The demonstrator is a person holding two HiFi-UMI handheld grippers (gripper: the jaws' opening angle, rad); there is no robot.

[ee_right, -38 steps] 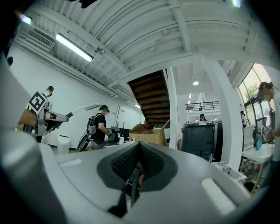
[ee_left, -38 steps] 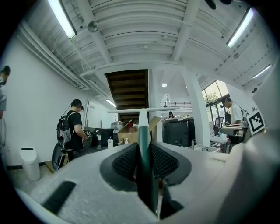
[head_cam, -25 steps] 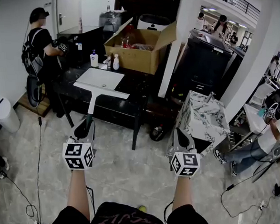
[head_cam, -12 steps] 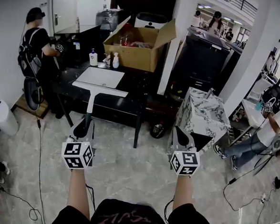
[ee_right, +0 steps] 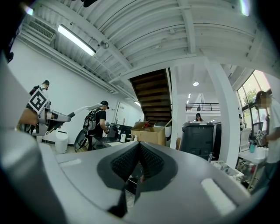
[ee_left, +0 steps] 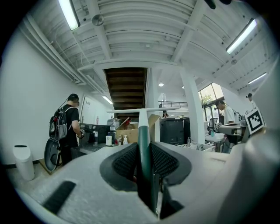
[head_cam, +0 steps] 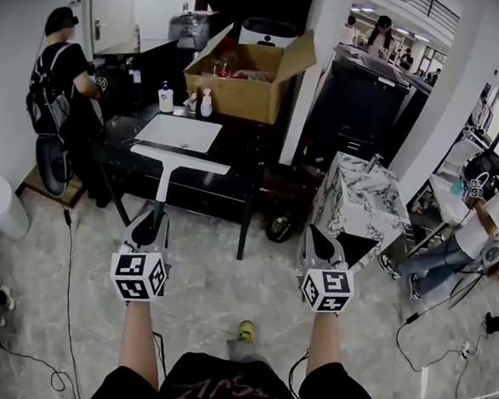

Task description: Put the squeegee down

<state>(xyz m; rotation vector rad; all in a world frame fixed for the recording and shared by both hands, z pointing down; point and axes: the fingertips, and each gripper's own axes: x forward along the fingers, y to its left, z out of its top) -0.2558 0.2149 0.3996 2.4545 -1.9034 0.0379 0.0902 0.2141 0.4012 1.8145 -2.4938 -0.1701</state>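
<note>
- The left gripper (head_cam: 154, 229) is clenched on the green grip of the squeegee (head_cam: 164, 183), which sits upright between its pads in the left gripper view.
- The squeegee's white shaft runs forward from the jaws. In the head view its blade lines up with the near edge of the dark worktop (head_cam: 237, 144); whether they touch cannot be told.
- The right gripper (head_cam: 319, 239) is closed with nothing in it, its pads meeting at the tips.
- Each gripper carries a cube with black-and-white square markers and no readable words.
- On the worktop are a white board (head_cam: 177, 133), a white bottle (head_cam: 167, 99) whose blue label is too small to read, and an open cardboard box (head_cam: 246, 92).
- The print on the person's dark shirt is illegible.
</note>
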